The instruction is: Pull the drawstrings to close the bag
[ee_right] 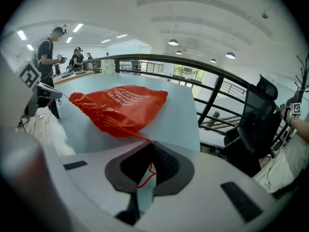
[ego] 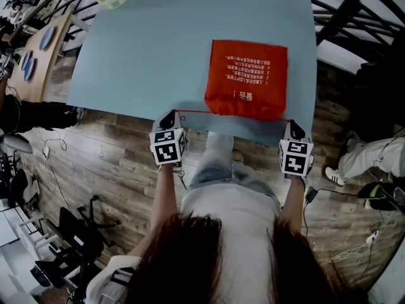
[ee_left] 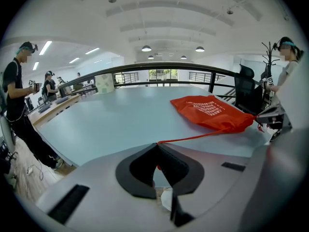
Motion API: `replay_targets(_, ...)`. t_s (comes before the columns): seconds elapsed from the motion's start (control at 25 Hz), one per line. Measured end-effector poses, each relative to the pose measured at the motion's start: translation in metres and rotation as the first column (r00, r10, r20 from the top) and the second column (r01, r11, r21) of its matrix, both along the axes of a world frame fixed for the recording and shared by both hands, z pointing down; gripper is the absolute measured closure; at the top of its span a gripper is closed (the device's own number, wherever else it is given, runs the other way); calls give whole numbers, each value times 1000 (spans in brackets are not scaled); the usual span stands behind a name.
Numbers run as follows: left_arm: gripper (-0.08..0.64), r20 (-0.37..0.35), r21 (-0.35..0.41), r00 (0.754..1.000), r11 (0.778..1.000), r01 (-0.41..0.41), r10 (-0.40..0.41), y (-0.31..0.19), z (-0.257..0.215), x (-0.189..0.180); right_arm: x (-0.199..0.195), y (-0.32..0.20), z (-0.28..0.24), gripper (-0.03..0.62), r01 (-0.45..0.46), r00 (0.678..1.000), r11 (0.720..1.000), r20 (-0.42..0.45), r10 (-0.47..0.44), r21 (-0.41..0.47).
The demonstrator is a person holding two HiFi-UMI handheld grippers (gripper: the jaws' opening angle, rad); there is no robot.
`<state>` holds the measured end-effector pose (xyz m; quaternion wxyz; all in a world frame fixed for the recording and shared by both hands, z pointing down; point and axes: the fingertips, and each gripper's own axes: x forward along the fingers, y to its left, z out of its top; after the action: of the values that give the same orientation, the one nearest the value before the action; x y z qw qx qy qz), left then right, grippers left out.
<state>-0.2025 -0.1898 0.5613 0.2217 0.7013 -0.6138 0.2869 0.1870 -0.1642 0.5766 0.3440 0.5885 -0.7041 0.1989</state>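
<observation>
Across the pale-blue table, your left gripper and right gripper each clamp a thin, likely slippery drawstring, the sensible hold on this soft, seemingly light orange bag.

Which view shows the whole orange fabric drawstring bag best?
The head view: the orange fabric drawstring bag lies fully visible from above on the pale blue table. The left gripper view shows it obliquely; the right gripper view shows it from its gathered mouth end.

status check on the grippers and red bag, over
Left gripper shut on left drawstring, right gripper shut on right drawstring. Red drawstring bag on table, mouth gathered, strings taut. Nothing in the way.
</observation>
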Motion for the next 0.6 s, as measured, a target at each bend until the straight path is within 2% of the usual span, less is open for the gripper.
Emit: replay_targets(0.6, 545, -3, -5, 1000, 1000, 22, -22, 5, 1, -14, 3, 9, 1, 566, -28, 1000, 1000, -2, 28, -7)
